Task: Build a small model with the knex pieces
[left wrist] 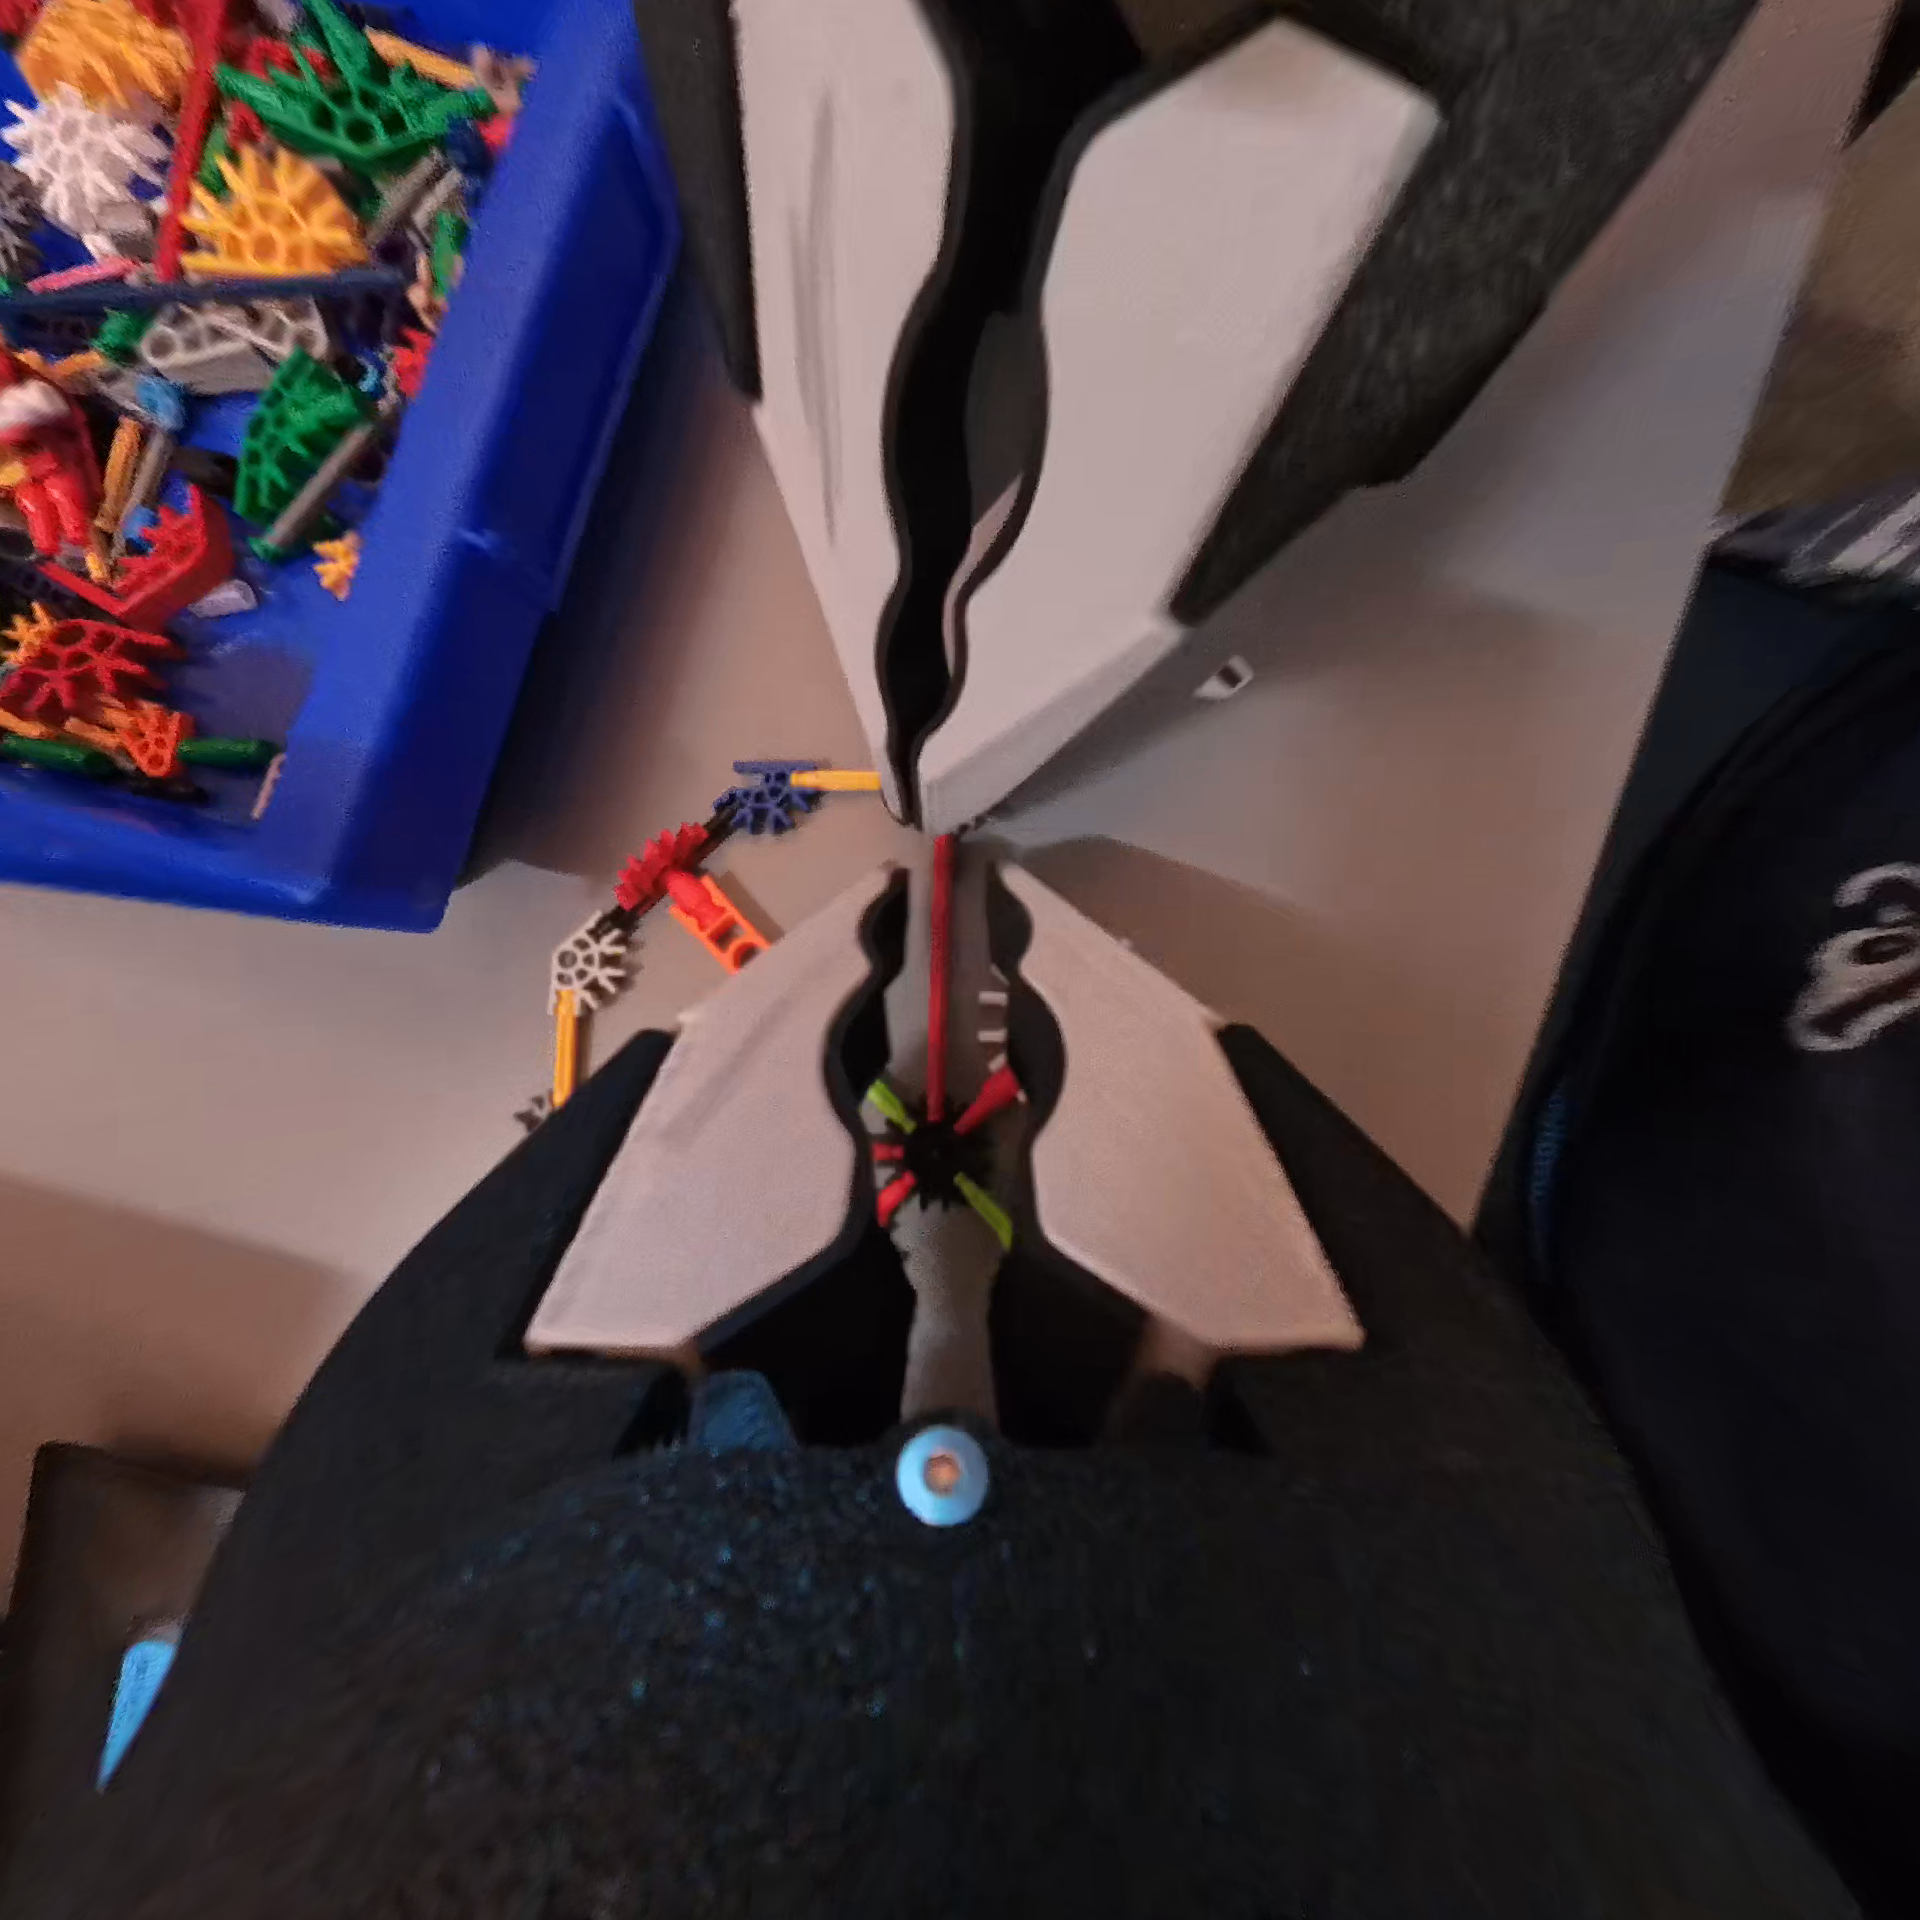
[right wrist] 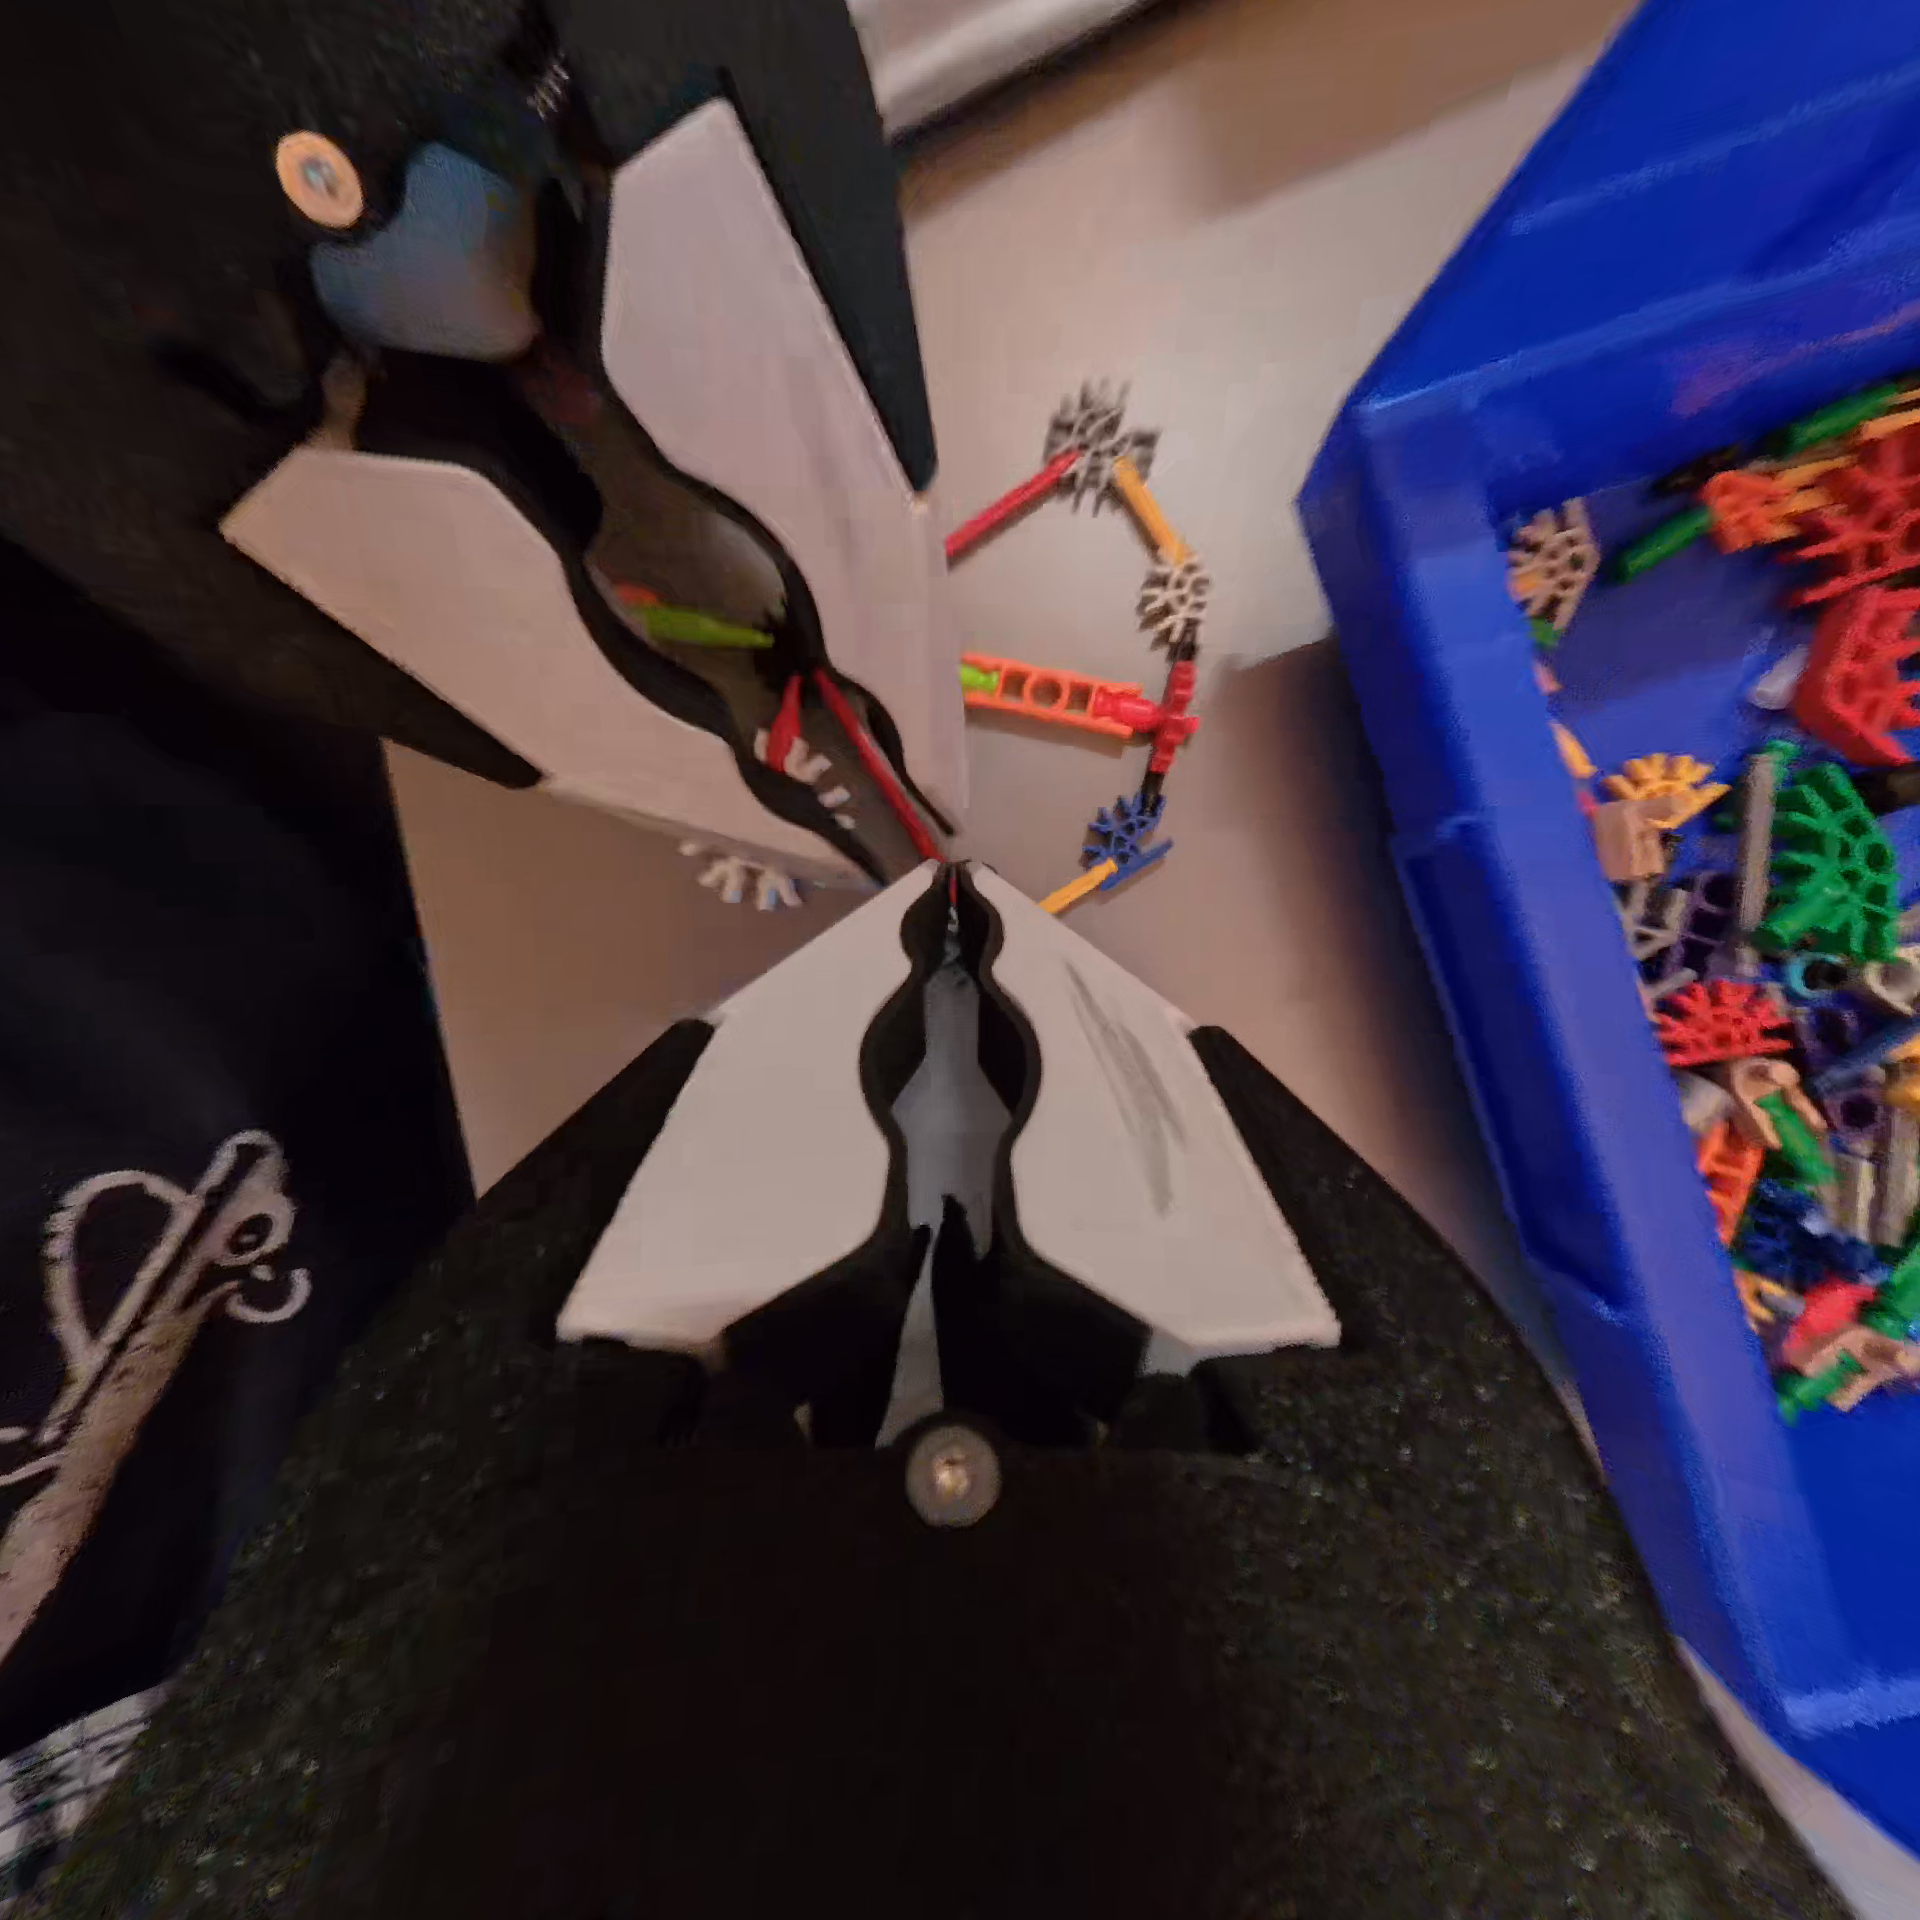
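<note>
Closest to the left wrist camera, the left gripper (left wrist: pixel 940 862), a black body with pale grey fingers, has its jaws drawn close around a small spoked toy piece (left wrist: pixel 940 1148): a black hub with red and lime-green stubs and one long thin red plastic rod (left wrist: pixel 941 977) running forward between the fingers to their tips. The right gripper (right wrist: pixel 951 883), built the same way, comes in from the far side and meets it tip to tip. Its jaws are pressed nearly together, and the rod's far end (right wrist: pixel 951 871) sits right at its tips; I cannot tell whether it truly pinches it.

On the beige tabletop (left wrist: pixel 260 1091), just beyond the meeting tips, lies a curved chain of rods and snowflake-shaped connectors (right wrist: pixel 1158 665) in grey, yellow, red, orange and blue, apart from both grippers. Farther off stands a blue plastic bin (left wrist: pixel 499 582), to the left in the left wrist view, heaped with loose multicoloured construction pieces (left wrist: pixel 208 343). A dark garment with a pale design (right wrist: pixel 145 1330) fills the side opposite the bin.
</note>
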